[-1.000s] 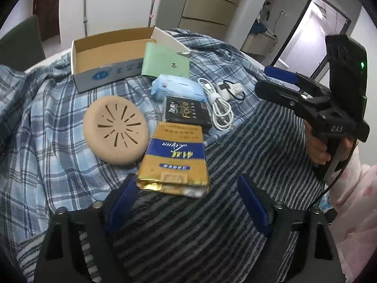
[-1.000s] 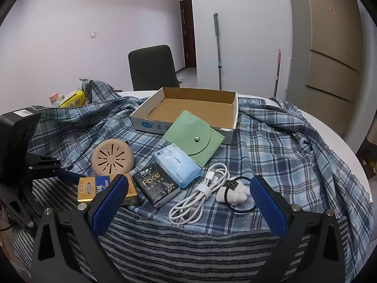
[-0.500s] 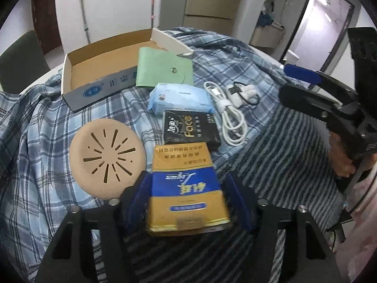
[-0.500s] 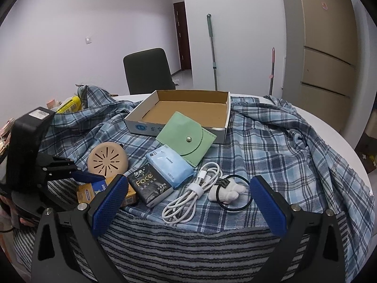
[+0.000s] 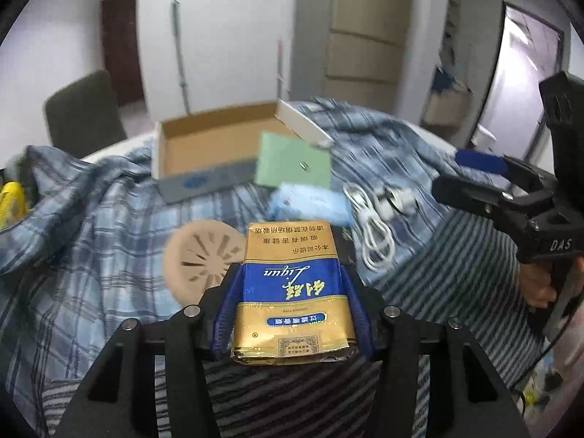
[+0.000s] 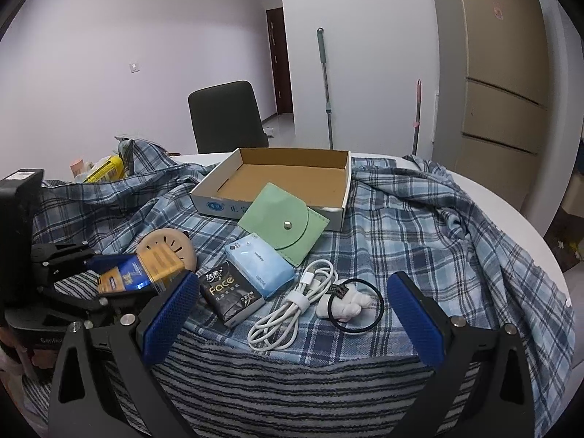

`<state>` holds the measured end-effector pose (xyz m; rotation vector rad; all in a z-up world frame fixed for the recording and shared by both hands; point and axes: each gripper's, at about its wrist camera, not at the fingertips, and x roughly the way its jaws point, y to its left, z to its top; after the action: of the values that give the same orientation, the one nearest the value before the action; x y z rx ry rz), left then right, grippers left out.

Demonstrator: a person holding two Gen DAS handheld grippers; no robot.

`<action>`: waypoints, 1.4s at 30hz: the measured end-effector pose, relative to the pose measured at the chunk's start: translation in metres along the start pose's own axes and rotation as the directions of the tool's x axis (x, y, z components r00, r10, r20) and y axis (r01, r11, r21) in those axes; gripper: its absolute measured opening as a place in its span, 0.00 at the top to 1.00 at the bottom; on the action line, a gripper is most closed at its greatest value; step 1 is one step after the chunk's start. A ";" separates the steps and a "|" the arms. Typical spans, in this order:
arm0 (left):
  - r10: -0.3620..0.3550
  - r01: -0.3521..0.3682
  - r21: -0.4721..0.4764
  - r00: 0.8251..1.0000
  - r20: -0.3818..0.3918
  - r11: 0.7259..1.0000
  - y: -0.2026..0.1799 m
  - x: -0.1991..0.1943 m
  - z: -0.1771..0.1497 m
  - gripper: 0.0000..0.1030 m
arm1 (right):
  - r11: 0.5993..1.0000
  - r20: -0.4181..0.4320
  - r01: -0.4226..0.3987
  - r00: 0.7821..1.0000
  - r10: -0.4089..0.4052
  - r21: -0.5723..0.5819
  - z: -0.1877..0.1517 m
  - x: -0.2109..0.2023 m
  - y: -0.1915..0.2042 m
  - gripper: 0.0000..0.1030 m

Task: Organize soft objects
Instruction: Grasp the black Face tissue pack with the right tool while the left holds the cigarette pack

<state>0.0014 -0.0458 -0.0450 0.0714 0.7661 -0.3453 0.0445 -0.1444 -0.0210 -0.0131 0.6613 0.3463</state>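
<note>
We've got the gold-and-blue soft cigarette pack (image 5: 292, 292) squeezed between our left gripper (image 5: 292, 314) pads, jaws closing on it, lifted above the striped grey cloth (image 5: 456, 277). Our right gripper (image 6: 292, 310) hangs wide, just starting to close on nothing, over the white coiled cable (image 6: 292, 306).
</note>
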 end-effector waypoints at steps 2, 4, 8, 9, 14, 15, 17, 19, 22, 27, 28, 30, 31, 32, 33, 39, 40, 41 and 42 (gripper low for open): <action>0.042 -0.041 -0.017 0.998 0.053 0.999 0.003 -0.009 -0.001 0.46 | 1.000 0.001 -0.001 1.000 0.001 -0.009 0.003 -0.002 0.002 0.12; 0.064 -0.060 -0.039 0.993 0.100 0.997 0.007 -0.017 -0.001 0.46 | 1.000 -0.010 -0.014 1.000 0.014 -0.026 0.005 -0.001 0.004 0.17; 0.104 -0.095 -0.066 0.983 0.151 0.993 0.014 -0.024 -0.001 0.46 | 0.996 -0.061 -0.057 0.997 0.053 -0.068 0.008 0.010 0.014 0.24; 0.105 -0.095 -0.075 0.983 0.149 0.993 0.016 -0.023 -0.001 0.46 | 0.993 -0.082 -0.083 0.994 0.076 -0.082 0.009 0.016 0.017 0.24; 0.107 -0.096 -0.112 0.989 0.101 0.989 0.027 -0.013 -0.001 0.46 | 0.952 -0.217 -0.237 0.957 0.195 -0.191 0.010 0.050 0.040 0.37; 0.115 -0.104 -0.117 0.988 0.099 0.988 0.028 -0.012 -0.002 0.46 | 0.945 -0.246 -0.254 0.948 0.201 -0.207 0.010 0.058 0.044 0.39; 0.128 -0.115 -0.127 0.987 0.095 0.985 0.029 -0.013 -0.003 0.46 | 0.934 -0.304 -0.297 0.925 0.229 -0.200 0.010 0.074 0.050 0.41; 0.137 -0.124 -0.137 0.986 0.093 0.983 0.031 -0.013 -0.005 0.46 | 0.929 -0.353 -0.329 0.900 0.254 -0.169 0.010 0.091 0.052 0.41; 0.142 -0.128 -0.151 0.986 0.087 0.980 0.033 -0.011 -0.006 0.46 | 0.933 -0.390 -0.325 0.888 0.244 -0.156 0.011 0.109 0.051 0.41; 0.132 -0.116 -0.163 0.987 0.088 0.980 0.036 -0.012 -0.006 0.46 | 0.932 -0.414 -0.331 0.877 0.244 -0.151 0.013 0.123 0.052 0.41; 0.131 -0.115 -0.161 0.988 0.088 0.980 0.035 -0.011 -0.006 0.46 | 0.931 -0.421 -0.335 0.872 0.249 -0.144 0.013 0.124 0.052 0.41; 0.128 -0.113 -0.154 0.988 0.090 0.982 0.033 -0.012 -0.006 0.46 | 0.928 -0.441 -0.349 0.859 0.261 -0.132 0.011 0.127 0.053 0.42; 0.127 -0.112 -0.152 0.988 0.091 0.982 0.033 -0.012 -0.006 0.46 | 0.925 -0.452 -0.355 0.853 0.262 -0.133 0.010 0.128 0.055 0.44; 0.126 -0.111 -0.151 0.988 0.093 0.982 0.033 -0.012 -0.006 0.46 | 0.923 -0.460 -0.359 0.849 0.261 -0.137 0.008 0.128 0.057 0.45; 0.128 -0.112 -0.150 0.987 0.097 0.982 0.033 -0.013 -0.006 0.46 | 0.922 -0.465 -0.360 0.847 0.259 -0.142 0.006 0.127 0.058 0.45; 0.132 -0.115 -0.151 0.986 0.102 0.982 0.033 -0.014 -0.006 0.46 | 0.916 -0.472 -0.361 0.847 0.245 -0.172 -0.001 0.120 0.065 0.53; 0.135 -0.118 -0.153 0.985 0.105 0.981 0.034 -0.015 -0.006 0.46 | 0.918 -0.467 -0.354 0.851 0.238 -0.177 -0.001 0.120 0.066 0.53; 0.138 -0.120 -0.155 0.984 0.110 0.981 0.034 -0.016 -0.006 0.46 | 0.921 -0.463 -0.346 0.856 0.230 -0.181 -0.001 0.120 0.066 0.54; 0.142 -0.124 -0.157 0.983 0.112 0.980 0.034 -0.016 -0.006 0.46 | 0.922 -0.460 -0.340 0.859 0.225 -0.184 -0.001 0.121 0.066 0.54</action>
<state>-0.0021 -0.0083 -0.0402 -0.0397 0.6593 -0.1621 0.1114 -0.0445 -0.0886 -0.2517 1.0606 0.7316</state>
